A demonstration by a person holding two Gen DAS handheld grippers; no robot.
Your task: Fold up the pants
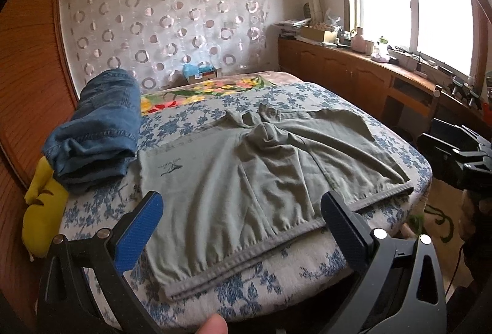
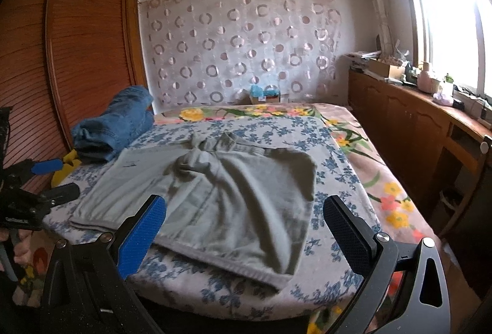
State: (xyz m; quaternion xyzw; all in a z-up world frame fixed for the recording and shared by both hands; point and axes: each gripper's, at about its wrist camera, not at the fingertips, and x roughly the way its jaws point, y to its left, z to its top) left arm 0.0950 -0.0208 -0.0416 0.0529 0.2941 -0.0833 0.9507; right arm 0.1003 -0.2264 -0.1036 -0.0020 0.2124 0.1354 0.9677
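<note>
Grey-green pants [image 1: 246, 174] lie mid-frame on bed [image 1: 276, 281], part-folded. Left gripper [image 1: 240, 229] & right gripper [image 2: 243, 229] both wide open, empty, hovering low-frame, prob. lining up next fold.

The only print showed on the grey-green pants [image 1: 246, 180], near their far-left corner: a small dark logo [image 1: 168, 168] with a line of lettering above a pointed mark, too small to read. Small lettering on the left gripper's [image 2: 52, 180] black body was also illegible.
</note>
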